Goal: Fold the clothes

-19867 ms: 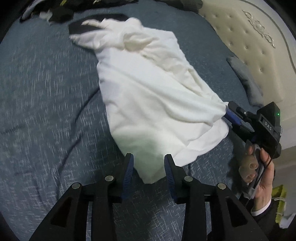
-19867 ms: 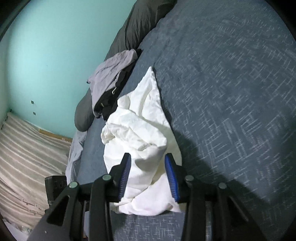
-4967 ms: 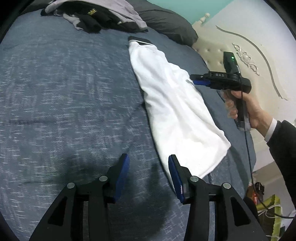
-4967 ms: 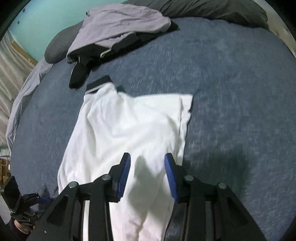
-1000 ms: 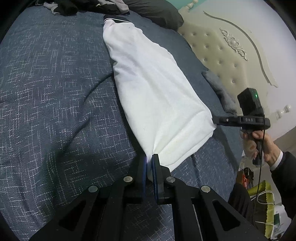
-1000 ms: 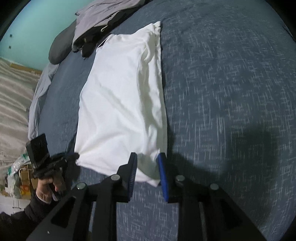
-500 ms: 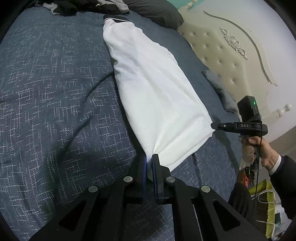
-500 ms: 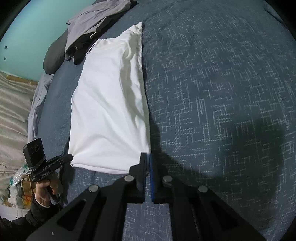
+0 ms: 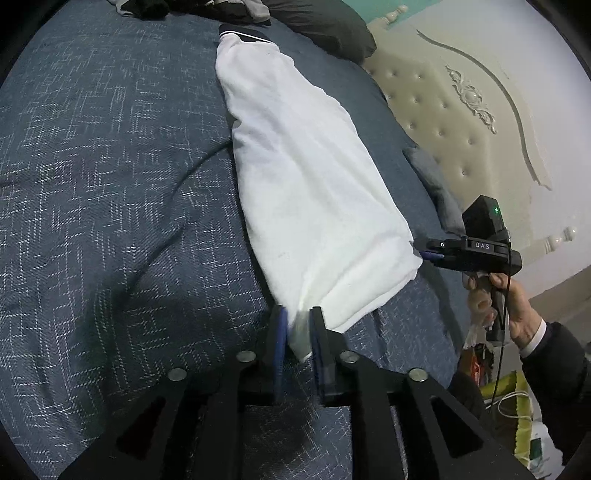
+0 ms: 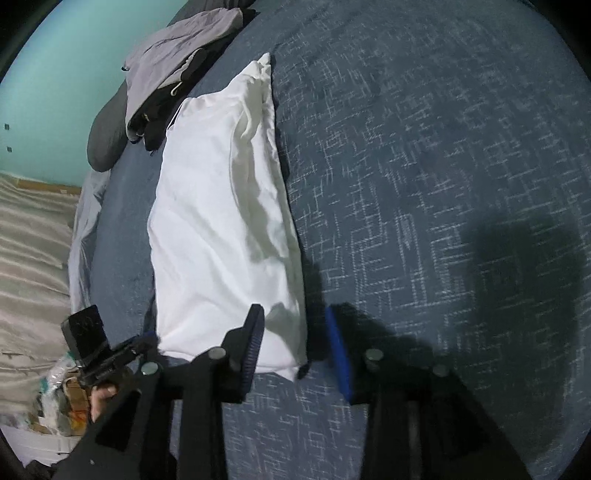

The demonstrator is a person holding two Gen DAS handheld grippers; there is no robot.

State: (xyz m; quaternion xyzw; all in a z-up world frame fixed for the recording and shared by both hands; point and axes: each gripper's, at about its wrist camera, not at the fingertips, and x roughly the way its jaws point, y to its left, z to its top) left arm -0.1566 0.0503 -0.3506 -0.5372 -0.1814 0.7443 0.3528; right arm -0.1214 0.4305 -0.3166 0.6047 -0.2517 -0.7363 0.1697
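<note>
A wide bed point(image 9: 92, 184) covered in dark blue woven fabric fills both views. On it lies a white garment point(image 9: 306, 184), already folded into a long narrow strip that runs from the near edge toward the far end, where its dark collar band sits close to a heap of grey and black clothes point(image 10: 173, 77) and a dark pillow point(image 9: 325, 26). A cream tufted headboard point(image 9: 443, 122) stands along the right side in the left wrist view.

The left gripper point(image 9: 298, 332) sits at the strip's near left corner. Its jaws are opening, with the corner of cloth between them but hanging loose rather than pressed. The right gripper point(image 10: 295, 339) is at the near right corner; its jaws are opening too and stand spread, the corner lying between them and apparently touched by neither pad. In the left wrist view, the person's right hand point(image 9: 506, 299) holds that tool by its handle.

The step appears to be releasing the two near corners after squaring the hem. To do it well, both tools should probably back straight away, so that no pad drags the cloth askew.

Open blue cover lies broad to the strip's left. The bed's edge is just beside the near hem, and floor clutter shows beyond it, so any next fold is safest carried toward the far end.
</note>
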